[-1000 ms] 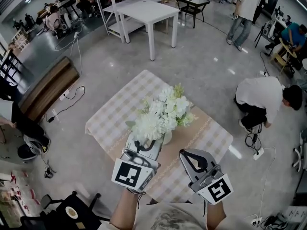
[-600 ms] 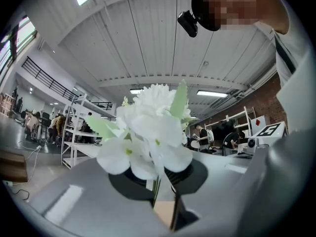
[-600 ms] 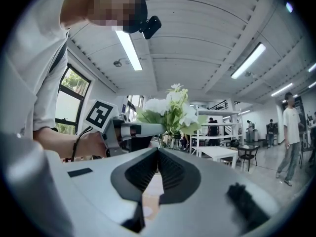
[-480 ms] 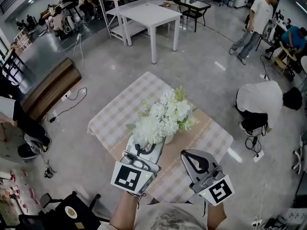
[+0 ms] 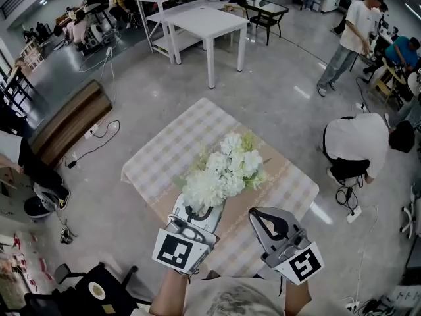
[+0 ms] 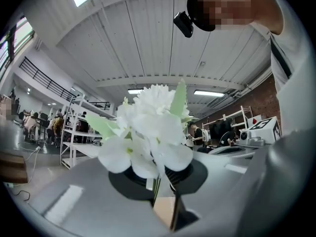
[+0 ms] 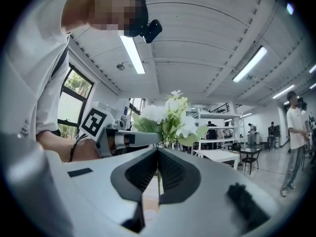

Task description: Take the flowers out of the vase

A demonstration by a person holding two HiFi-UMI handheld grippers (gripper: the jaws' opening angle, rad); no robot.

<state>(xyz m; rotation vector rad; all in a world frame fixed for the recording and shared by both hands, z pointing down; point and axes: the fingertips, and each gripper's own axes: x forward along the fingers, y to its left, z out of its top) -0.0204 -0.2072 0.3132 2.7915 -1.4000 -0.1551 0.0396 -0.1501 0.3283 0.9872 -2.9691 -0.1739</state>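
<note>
The lifting-out step is judged to be in hand. The left claw [image 6: 157, 179] is closed on the thin green stems [image 6: 157, 192], and the flowers [image 5: 223, 171] are carried directly above its tips, over the checked tablecloth [image 5: 154, 157]. The right claw [image 7: 158, 152] is held with its jaws pressed together on nothing, and the bouquet is seen ahead of it and to its left, well apart. The vase cannot be made out beneath the blooms, so whether the stems are clear of its mouth cannot be told. A straight upward draw is called for next, until the stem ends are free, with a firm but light grip, since the stems are slender and smooth. The blooms are white, soft and ruffled, set among pale green leaves. The claw pads [image 7: 170, 169] are dark and ribbed, and the matt cloth is crossed by a plain tan band [image 5: 273, 170].
</note>
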